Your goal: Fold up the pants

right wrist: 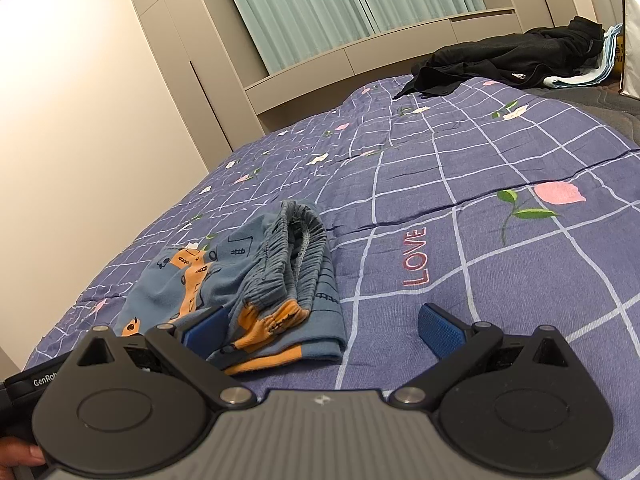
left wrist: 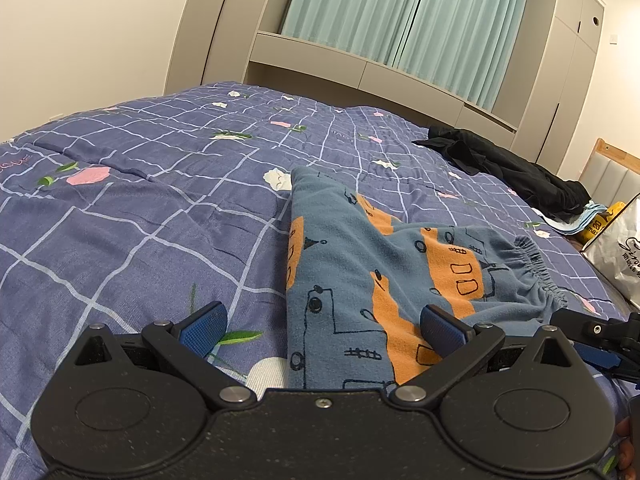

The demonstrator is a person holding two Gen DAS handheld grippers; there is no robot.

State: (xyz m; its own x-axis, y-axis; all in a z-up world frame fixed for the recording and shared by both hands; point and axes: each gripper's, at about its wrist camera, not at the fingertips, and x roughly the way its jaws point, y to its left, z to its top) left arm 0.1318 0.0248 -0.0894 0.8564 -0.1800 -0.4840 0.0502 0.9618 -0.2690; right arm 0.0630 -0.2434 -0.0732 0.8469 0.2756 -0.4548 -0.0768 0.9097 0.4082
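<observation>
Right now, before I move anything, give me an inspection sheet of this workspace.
Surface: bed quilt, navy with a white grid and flowers, mildly creased.
Job's things: blue and orange pants, partly folded, elastic waistband bunched, lying on the quilt.
Clutter: black garment heaped at the far edge; light blue cloth beside it; white bag.
Grippers: left gripper open over the pants; right gripper open, holding nothing.
Cables: nothing seen.
Surroundings: teal curtains, beige wardrobes.

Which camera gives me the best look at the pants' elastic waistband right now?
Right wrist: the elastic waistband faces the camera, gathered and doubled over. Left wrist shows it only edge-on at the pants' right end.
</observation>
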